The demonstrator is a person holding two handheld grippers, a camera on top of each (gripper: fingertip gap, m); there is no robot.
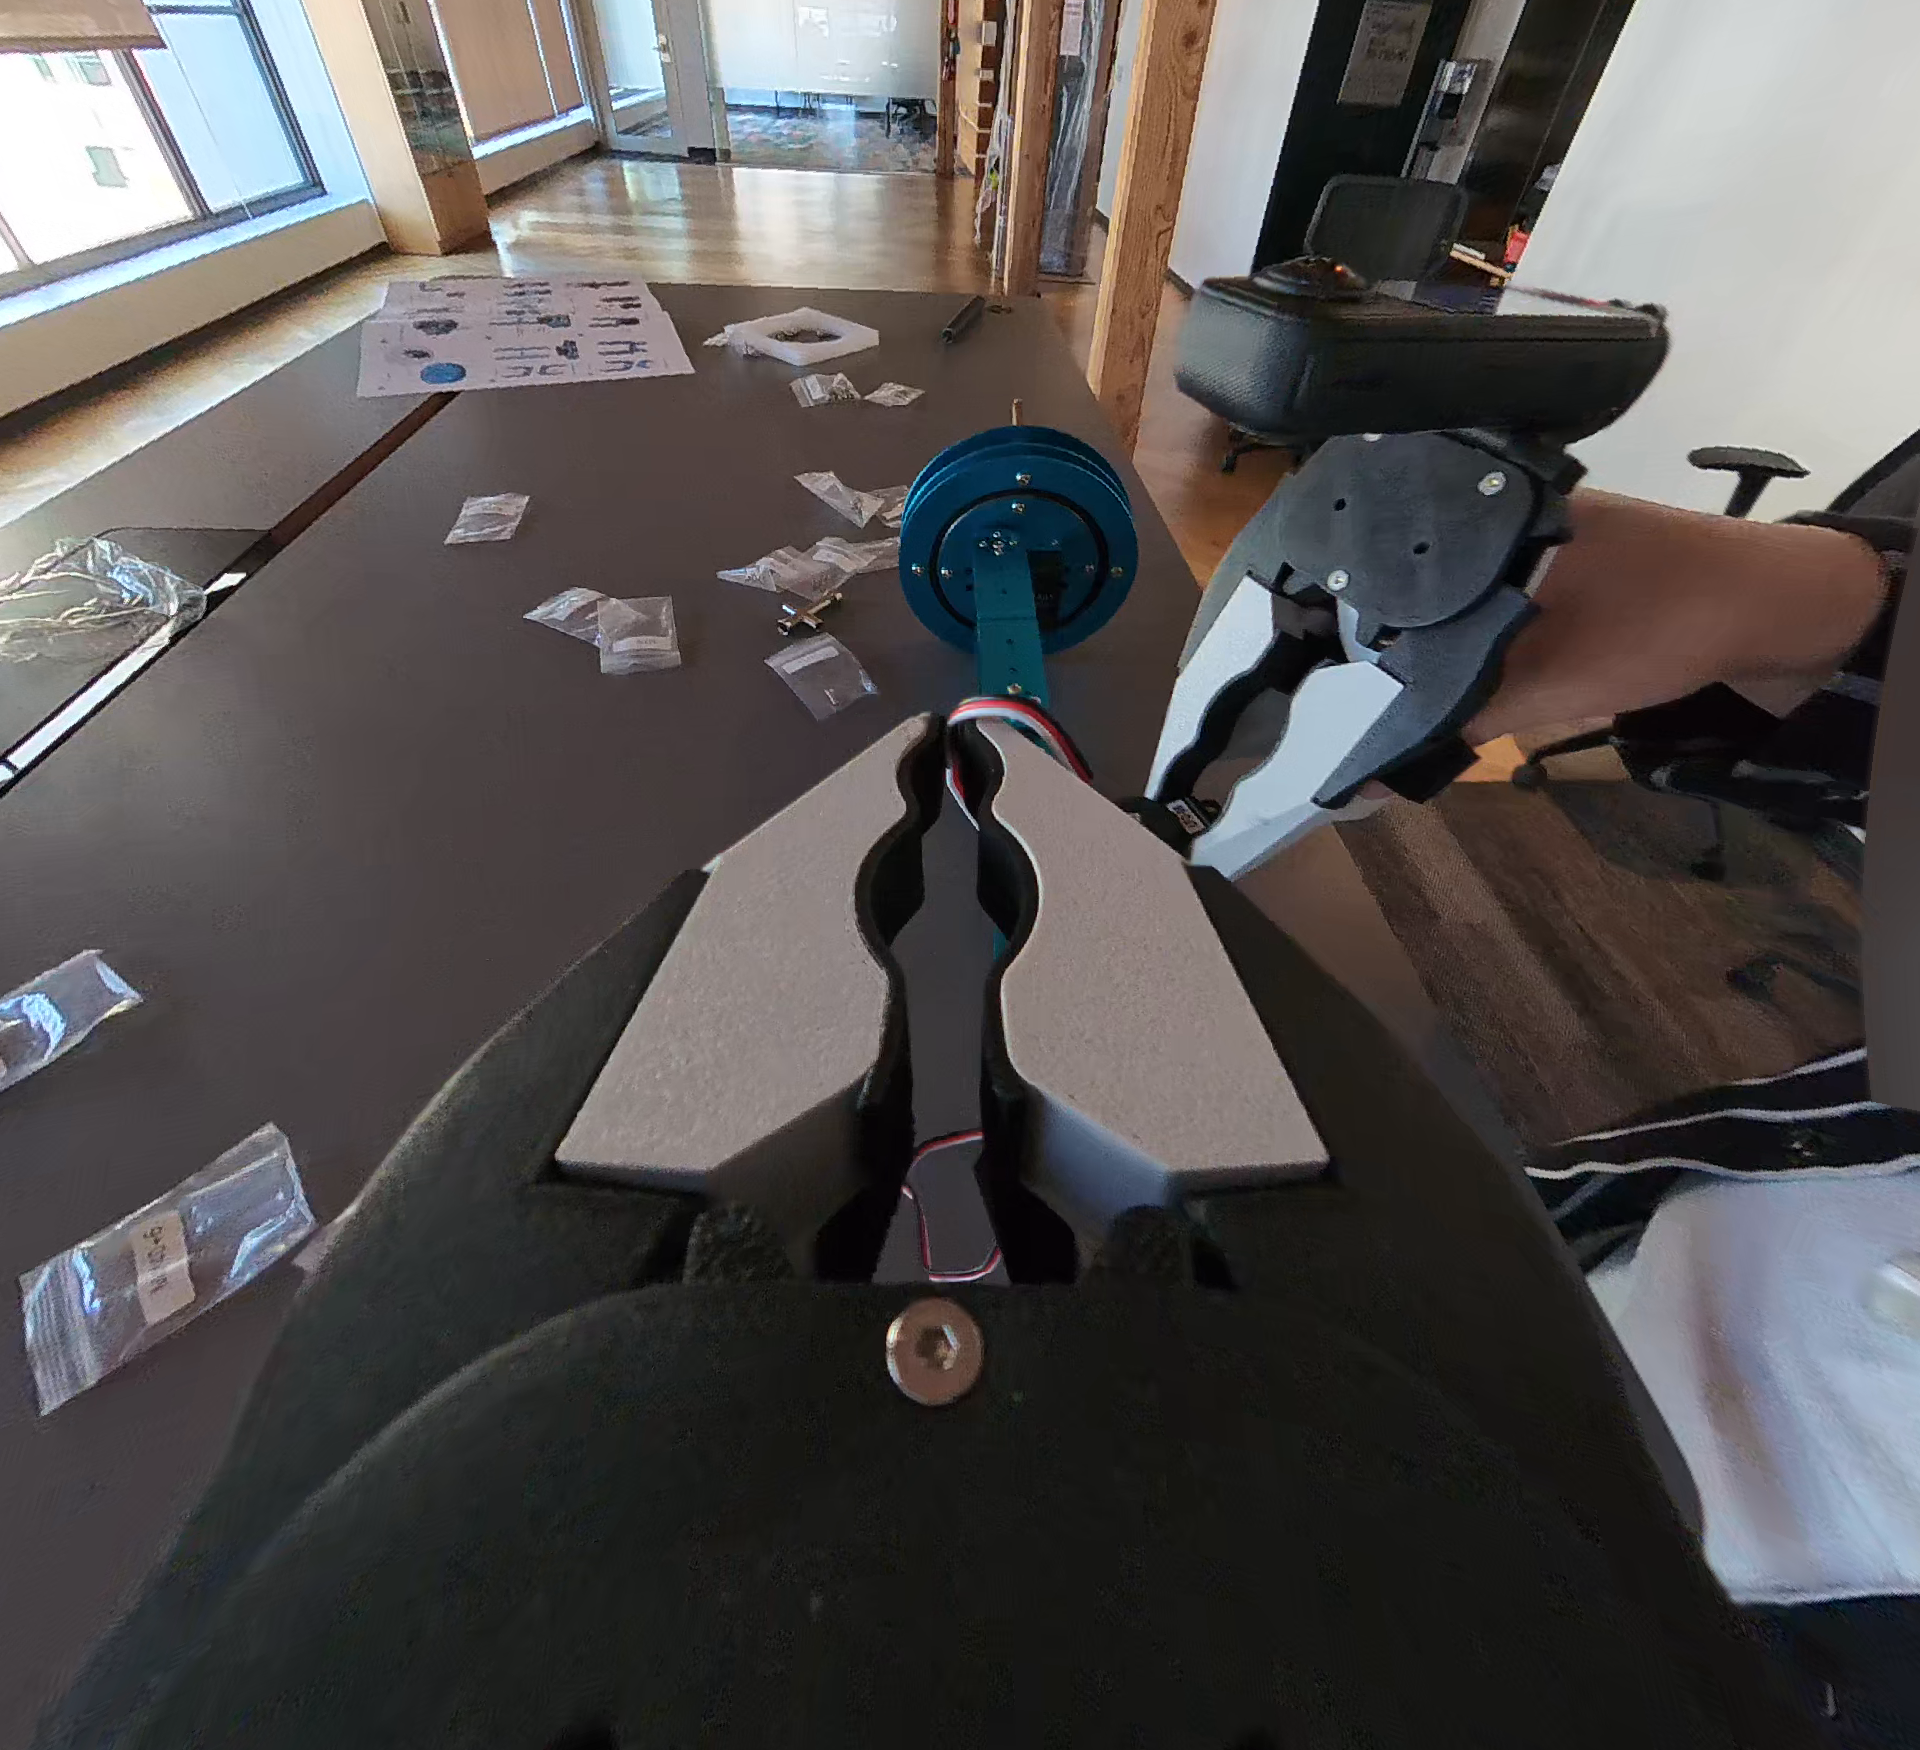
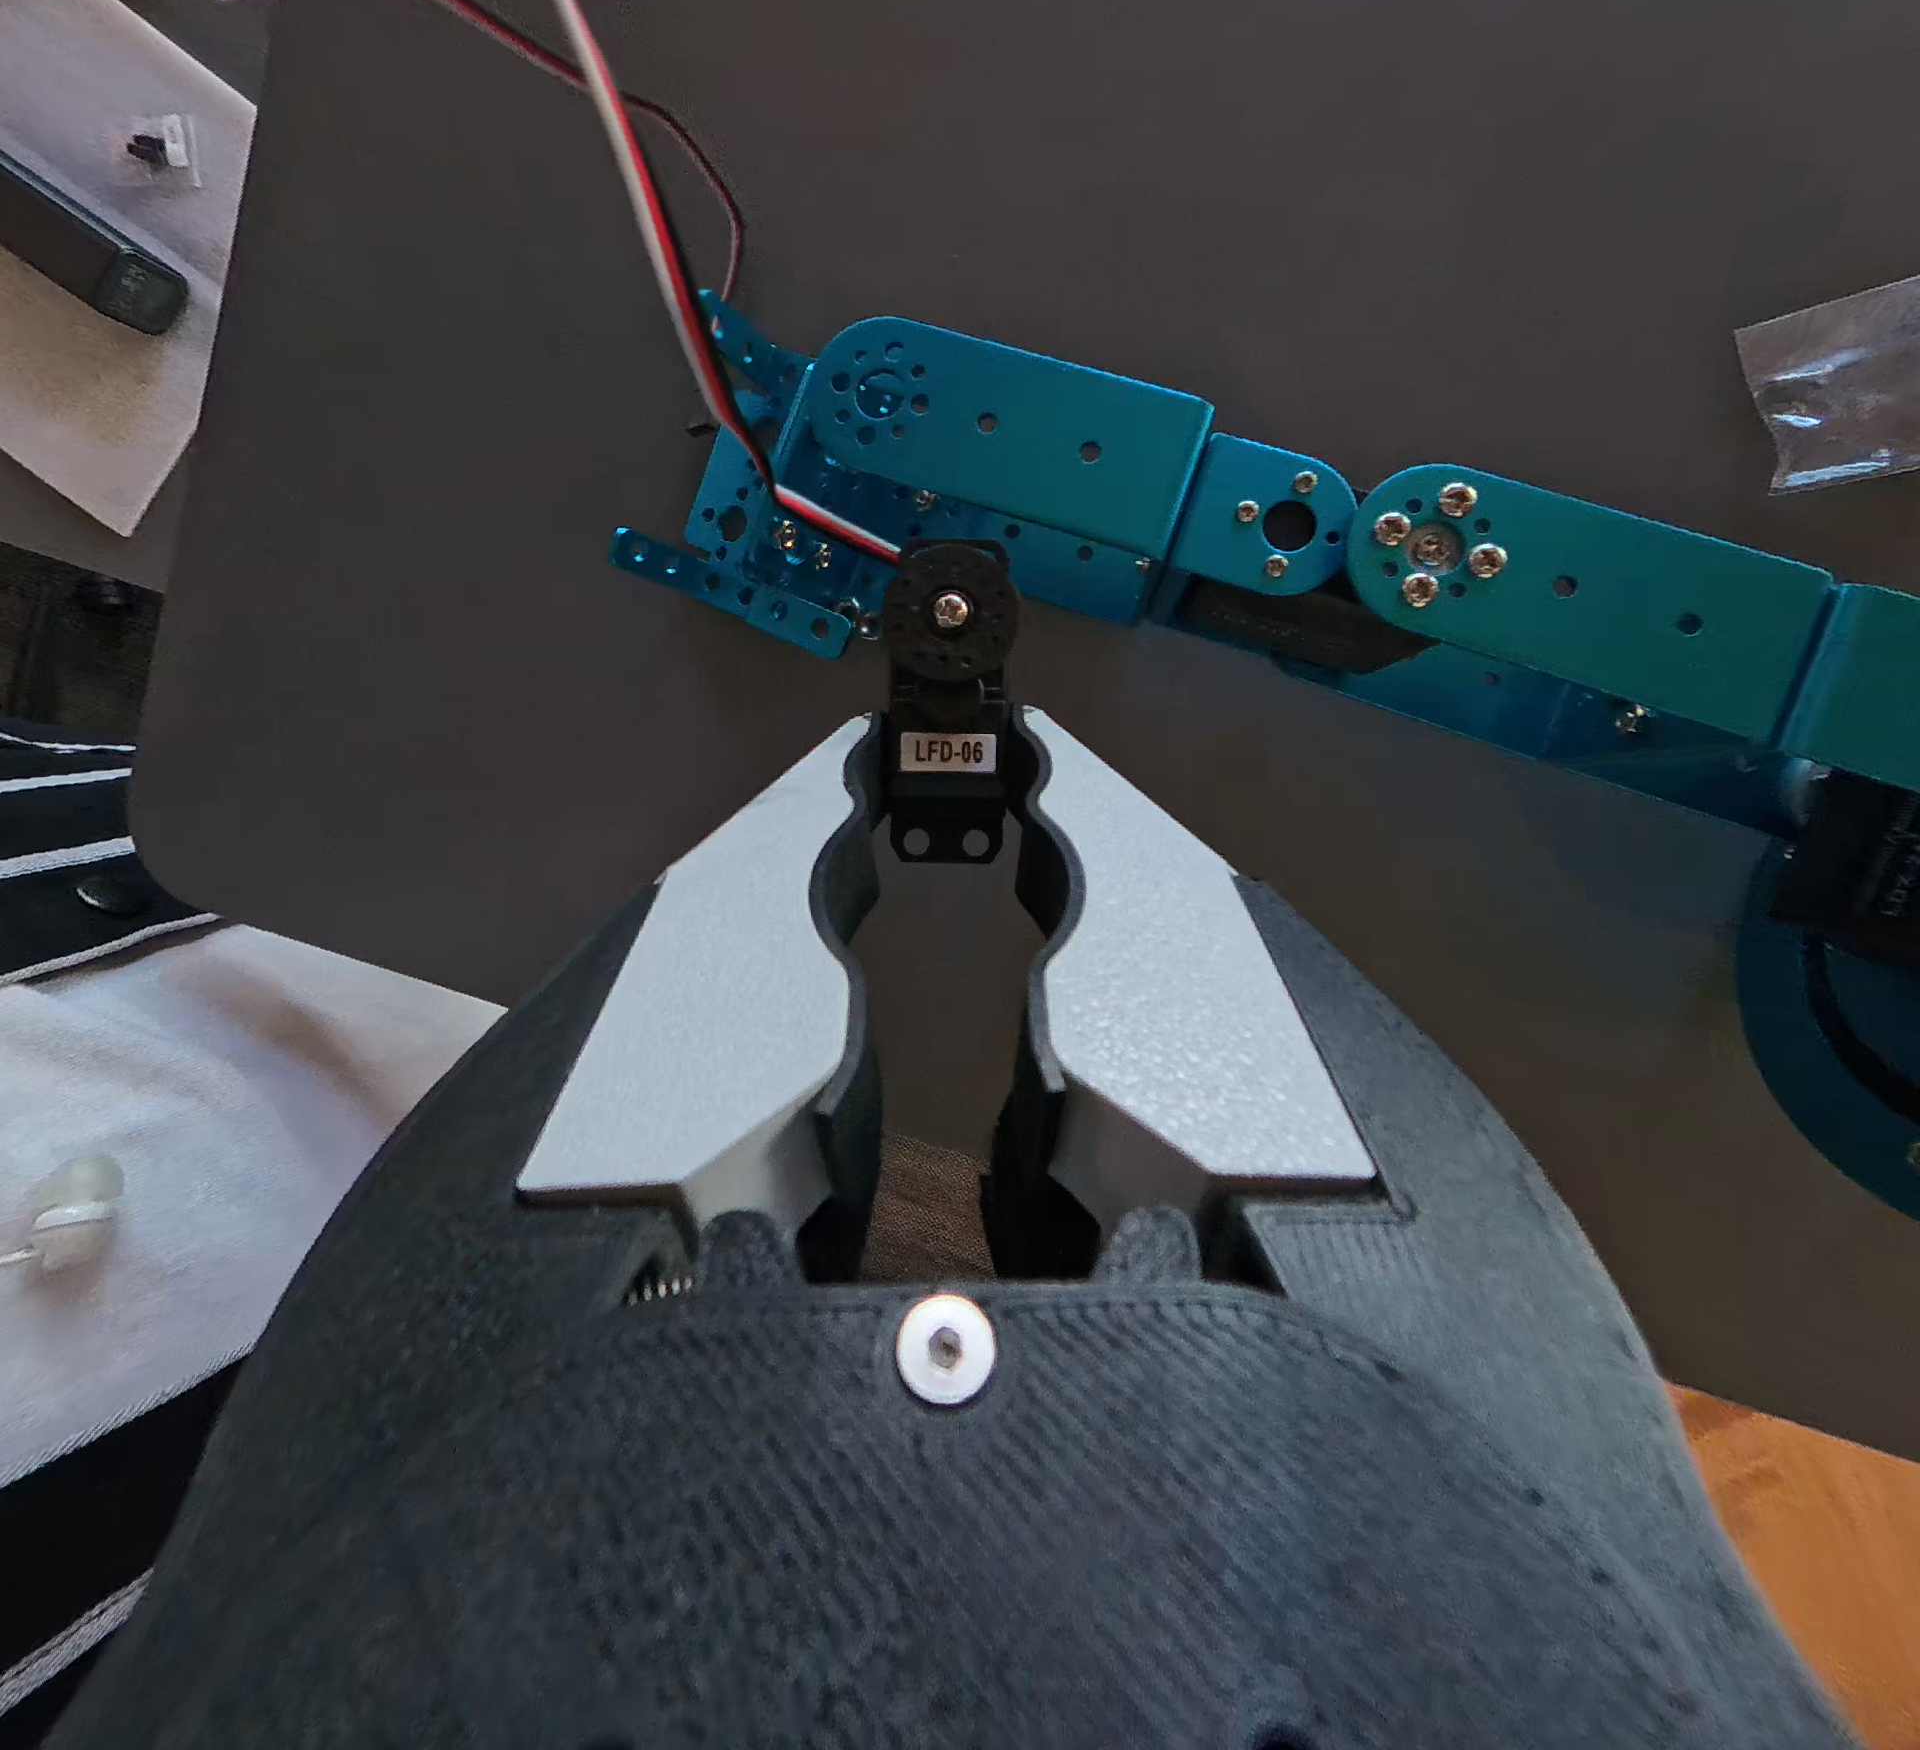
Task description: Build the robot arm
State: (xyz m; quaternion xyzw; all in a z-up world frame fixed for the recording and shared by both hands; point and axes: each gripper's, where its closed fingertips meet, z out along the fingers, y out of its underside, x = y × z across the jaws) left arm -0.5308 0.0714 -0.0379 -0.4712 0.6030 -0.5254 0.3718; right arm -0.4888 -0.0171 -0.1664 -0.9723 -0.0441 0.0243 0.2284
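Two grippers at the blue arm: one pinching its wires, one gripping a servo

The left gripper (image 1: 961,744) is nearly closed, its tips pinching the red-white-black wires (image 1: 971,732) at the near end of the blue arm (image 1: 1006,635), which lies along the dark table (image 1: 416,661) with its round base (image 1: 1018,537) at the far end. The right gripper (image 2: 948,744) is clamped, jaws a servo's width apart, on a small black servo (image 2: 945,765) with a white label, its horn just against the blue claw bracket (image 2: 748,557); whether the servo is seated or only held beside it I cannot tell. The bolted brackets look rigid, with one more servo showing between them. Clear bags (image 1: 623,630) lie scattered near, printed sheets (image 1: 520,339) farther off
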